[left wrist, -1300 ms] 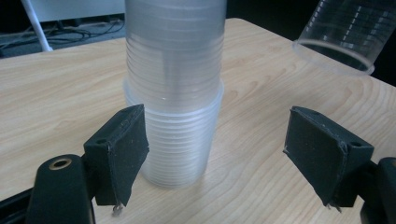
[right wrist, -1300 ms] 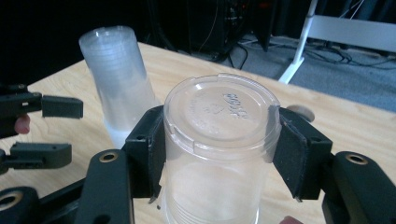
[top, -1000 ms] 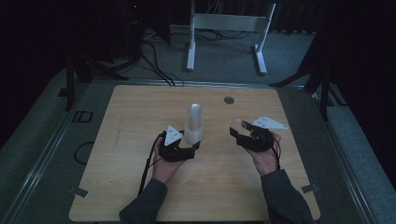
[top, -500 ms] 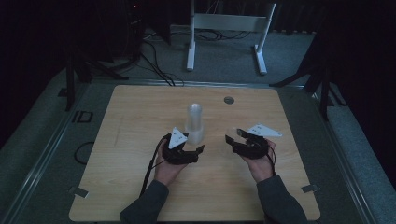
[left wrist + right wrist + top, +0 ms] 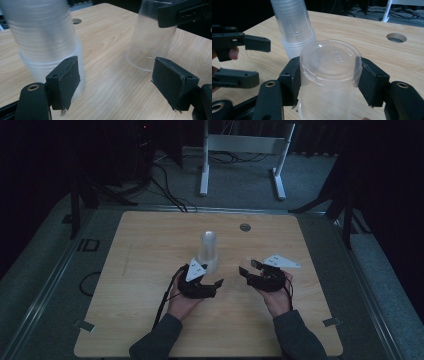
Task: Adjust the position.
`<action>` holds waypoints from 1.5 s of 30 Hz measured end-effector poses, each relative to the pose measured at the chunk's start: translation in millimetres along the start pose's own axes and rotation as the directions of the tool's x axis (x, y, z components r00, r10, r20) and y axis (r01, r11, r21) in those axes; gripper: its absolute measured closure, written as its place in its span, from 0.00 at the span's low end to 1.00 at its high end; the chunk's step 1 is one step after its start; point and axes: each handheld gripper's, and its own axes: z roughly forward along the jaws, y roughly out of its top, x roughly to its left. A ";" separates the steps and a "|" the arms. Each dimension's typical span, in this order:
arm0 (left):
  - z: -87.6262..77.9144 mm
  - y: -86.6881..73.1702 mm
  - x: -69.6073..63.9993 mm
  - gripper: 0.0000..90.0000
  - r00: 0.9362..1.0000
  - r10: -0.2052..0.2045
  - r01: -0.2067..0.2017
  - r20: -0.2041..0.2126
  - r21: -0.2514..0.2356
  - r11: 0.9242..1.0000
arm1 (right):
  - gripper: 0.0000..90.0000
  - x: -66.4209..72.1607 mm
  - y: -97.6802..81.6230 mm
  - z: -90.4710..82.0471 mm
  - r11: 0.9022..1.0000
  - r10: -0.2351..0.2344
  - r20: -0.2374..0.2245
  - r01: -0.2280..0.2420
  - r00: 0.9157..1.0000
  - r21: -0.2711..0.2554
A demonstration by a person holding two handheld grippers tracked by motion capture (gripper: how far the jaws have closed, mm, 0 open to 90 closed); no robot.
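Right hand-held gripper (image 5: 328,82) is clamped on a thin, crushable clear cup (image 5: 329,75), so grip its ribbed rim gently; left hand-held gripper (image 5: 125,82) has jaws apart, just closing in on nothing, cup stack (image 5: 45,45) beside it.

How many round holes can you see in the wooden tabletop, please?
1: the hole sits near the far edge of the tabletop, beyond the stack of cups. The hands and tongs may cover others.

— Can you read any writing from where you stand?
— Only "ID" on the floor strip (image 5: 88,244) off the desk's left edge; the clear cup's (image 5: 329,62) embossed base marks are illegible.
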 end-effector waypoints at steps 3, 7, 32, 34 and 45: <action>0.7 1.0 -2.0 0.25 1.000 0.006 -0.006 0.016 0.008 1.000 | 0.45 0.7 0.0 -0.1 1.000 0.003 -0.005 -0.003 1.000 -0.002; 2.3 2.9 -4.9 0.25 1.000 0.020 -0.020 0.025 0.020 1.000 | 0.45 1.0 -0.6 0.0 1.000 0.015 -0.020 -0.016 1.000 -0.007; 15.0 9.2 -16.1 0.24 0.994 0.060 -0.069 0.091 0.098 0.993 | 0.45 6.2 -5.0 4.4 0.995 0.098 -0.123 -0.100 0.988 -0.010; 16.4 9.0 -16.7 0.23 0.993 0.062 -0.072 0.095 0.102 0.992 | 0.45 6.6 -5.0 4.4 0.995 0.101 -0.130 -0.104 0.986 -0.013; 21.5 9.6 -19.5 0.21 0.992 0.063 -0.075 0.105 0.113 0.991 | 0.45 9.0 -4.6 4.3 0.993 0.115 -0.164 -0.120 0.980 -0.021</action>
